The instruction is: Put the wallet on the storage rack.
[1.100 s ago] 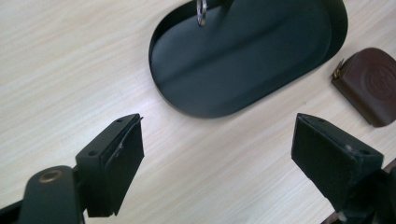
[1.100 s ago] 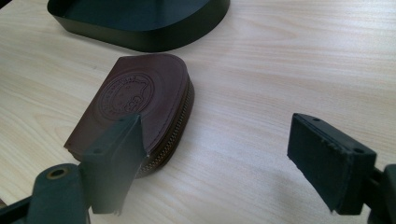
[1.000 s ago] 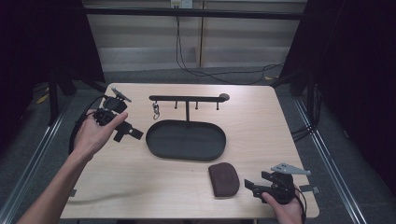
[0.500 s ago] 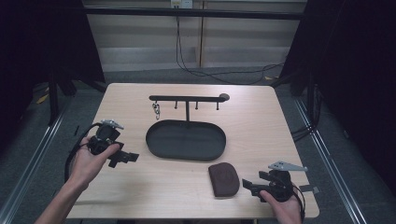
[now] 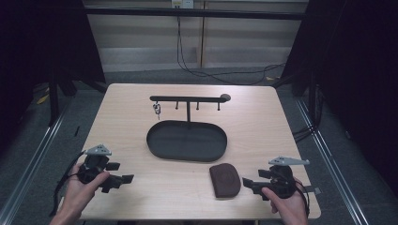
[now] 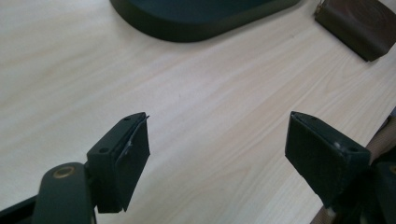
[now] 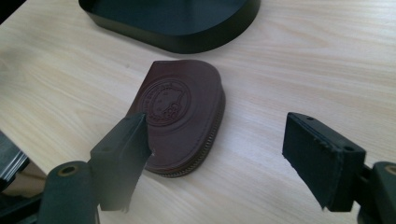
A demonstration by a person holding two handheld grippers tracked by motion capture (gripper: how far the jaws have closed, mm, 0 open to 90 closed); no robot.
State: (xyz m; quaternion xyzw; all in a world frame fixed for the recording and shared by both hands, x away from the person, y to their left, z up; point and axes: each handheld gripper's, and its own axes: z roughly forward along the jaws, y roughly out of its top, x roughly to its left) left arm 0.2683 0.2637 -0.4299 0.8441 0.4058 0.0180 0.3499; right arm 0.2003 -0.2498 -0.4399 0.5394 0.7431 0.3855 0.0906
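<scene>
A brown leather pouch (image 5: 225, 179) with an embossed round emblem lies flat near the table's front edge; the right gripper view shows the pouch (image 7: 182, 114) just beyond the jaws. My right gripper (image 5: 250, 184) is low at the front right, open and empty, pointing left at the pouch. At the front left corner my left gripper (image 5: 123, 180) is open and empty over bare wood, as the left gripper (image 6: 217, 151) view confirms. A black oval tray (image 5: 187, 139) sits mid-table, with a black hook rack (image 5: 187, 99) rising from its back; a small metal key ring (image 5: 156, 110) hangs from the rack's left end.
The light wooden table (image 5: 263, 126) has bare surface around the tray. Dark curtains and metal floor rails flank the table. Cables trail on the floor behind it. In the left gripper view the pouch's corner (image 6: 357, 23) lies far off, top right.
My left gripper came down from beside the rack at the table's left back to the front left corner. The right gripper and the pouch stayed where they were.
</scene>
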